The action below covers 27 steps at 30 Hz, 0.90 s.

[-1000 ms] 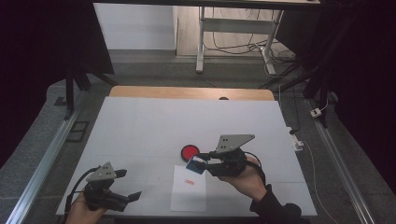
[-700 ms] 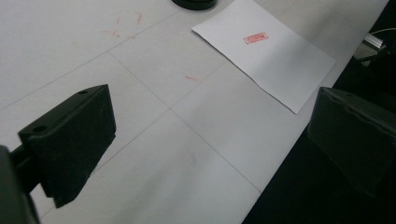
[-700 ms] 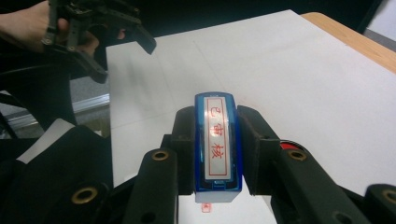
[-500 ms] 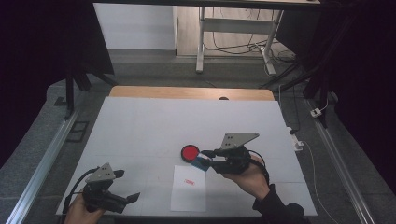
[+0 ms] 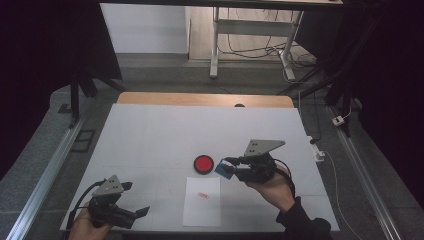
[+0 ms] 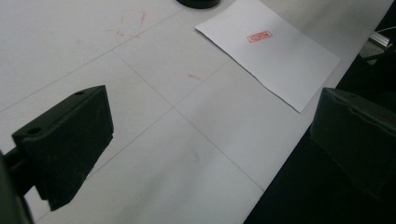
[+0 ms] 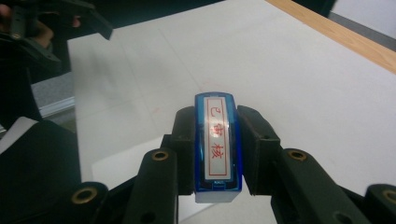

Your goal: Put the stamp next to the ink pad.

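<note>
A blue stamp [image 7: 215, 140] with a white label and red characters sits clamped between the jaws of my right gripper [image 7: 215, 122]. In the high view that gripper [image 5: 229, 166] holds the stamp [image 5: 223, 170] just right of a round red ink pad [image 5: 203, 163]. A white sheet [image 5: 202, 201] lies below the pad and bears a small red stamp mark [image 5: 202, 195]. My left gripper [image 5: 134, 199] rests at the table's near left corner, jaws wide apart with nothing between them. Its own view has the sheet [image 6: 280, 60], the mark [image 6: 259, 36] and the pad's edge [image 6: 198, 3] ahead.
The white tabletop [image 5: 150, 135] ends in a wooden strip [image 5: 200, 99] at the far side. A white power strip [image 5: 318, 150] and a cable lie off the right edge. Metal rails [image 5: 50, 170] run along both sides. The near edge [image 6: 299, 140] drops off beside the left gripper.
My right gripper has carried the blue stamp rightward and slightly farther away, off the sheet's top corner to beside the ink pad. The left gripper has kept still.
</note>
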### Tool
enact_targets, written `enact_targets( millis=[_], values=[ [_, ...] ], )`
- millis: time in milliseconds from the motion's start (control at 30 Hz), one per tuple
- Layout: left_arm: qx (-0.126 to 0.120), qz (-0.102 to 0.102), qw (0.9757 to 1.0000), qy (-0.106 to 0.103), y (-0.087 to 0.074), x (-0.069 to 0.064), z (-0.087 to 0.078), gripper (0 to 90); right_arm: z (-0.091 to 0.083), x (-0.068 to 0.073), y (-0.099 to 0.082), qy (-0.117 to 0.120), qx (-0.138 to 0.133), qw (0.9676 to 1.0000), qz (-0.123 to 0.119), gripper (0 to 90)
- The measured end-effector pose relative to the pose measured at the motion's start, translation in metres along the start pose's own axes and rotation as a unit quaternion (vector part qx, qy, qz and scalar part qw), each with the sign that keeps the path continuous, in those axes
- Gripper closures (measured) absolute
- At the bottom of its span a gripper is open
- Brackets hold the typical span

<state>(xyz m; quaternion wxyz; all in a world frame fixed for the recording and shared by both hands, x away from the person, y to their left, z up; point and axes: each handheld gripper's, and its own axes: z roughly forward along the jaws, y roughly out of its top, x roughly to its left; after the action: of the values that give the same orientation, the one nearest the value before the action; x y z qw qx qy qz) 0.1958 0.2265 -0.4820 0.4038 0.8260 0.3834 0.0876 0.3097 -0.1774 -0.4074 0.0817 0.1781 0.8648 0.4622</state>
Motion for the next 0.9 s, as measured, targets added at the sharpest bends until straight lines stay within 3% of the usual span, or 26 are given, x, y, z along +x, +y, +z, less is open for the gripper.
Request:
enact_targets(
  millis=[433,900],
  values=[
    [0.005,-0.004,1.0,0.0,0.0,0.0,0.0,0.0,-0.012,-0.021,-0.015,-0.044,0.008,0.9988,0.019,69.8],
    [0.01,-0.004,0.9999,-0.005,0.0,0.001,0.001,0.0,-0.019,-0.045,-0.033,-0.094,0.026,0.9943,0.043,69.6]
  ],
)
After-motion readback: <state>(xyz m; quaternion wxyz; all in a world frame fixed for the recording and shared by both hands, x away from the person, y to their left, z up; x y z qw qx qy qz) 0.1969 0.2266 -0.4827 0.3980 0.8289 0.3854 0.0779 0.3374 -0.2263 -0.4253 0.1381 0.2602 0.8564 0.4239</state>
